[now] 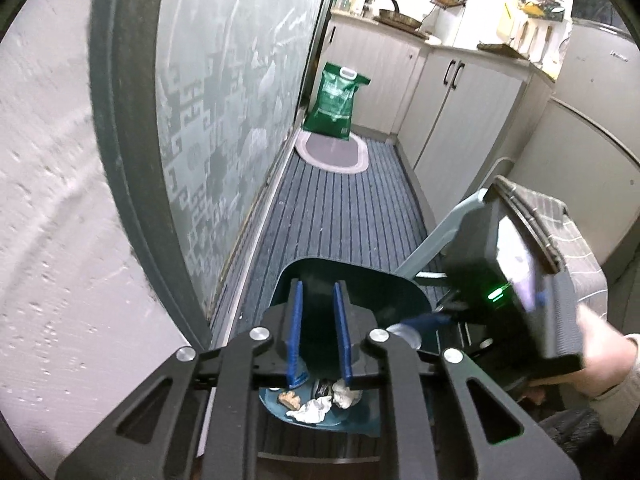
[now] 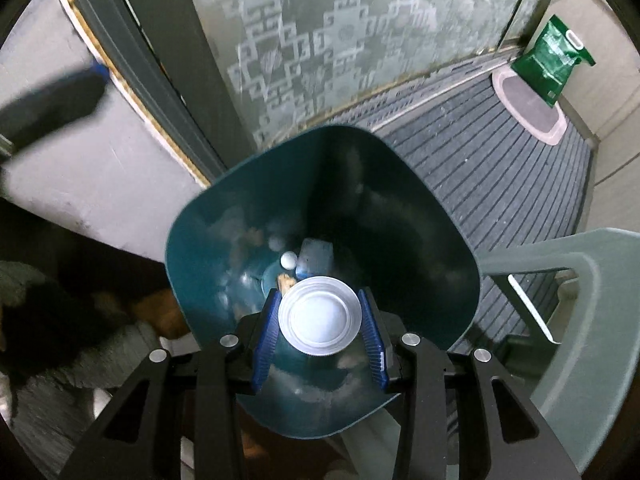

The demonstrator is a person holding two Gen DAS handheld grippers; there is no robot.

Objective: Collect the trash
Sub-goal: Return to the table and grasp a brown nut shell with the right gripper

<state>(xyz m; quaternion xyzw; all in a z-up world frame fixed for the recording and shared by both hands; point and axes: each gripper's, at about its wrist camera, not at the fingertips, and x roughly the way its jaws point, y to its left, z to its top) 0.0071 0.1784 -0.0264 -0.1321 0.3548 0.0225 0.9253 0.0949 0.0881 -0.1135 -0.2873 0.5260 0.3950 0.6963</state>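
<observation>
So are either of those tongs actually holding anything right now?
Yes: the right tongs pinch a white paper cup by its sides, over the teal bin. The left tongs hold nothing.

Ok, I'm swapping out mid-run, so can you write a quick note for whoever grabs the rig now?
Right tool: over the open bin, fingers either side of a white cup, bottom towards the camera; firm grip or mid-release, cannot tell.
Left tool: open, empty, also above the bin.
Done: tissues, a small white ball and other scraps lie at the bin's bottom.
Left: drop the cup in, then look for more trash; none shows on the floor mat.
</observation>
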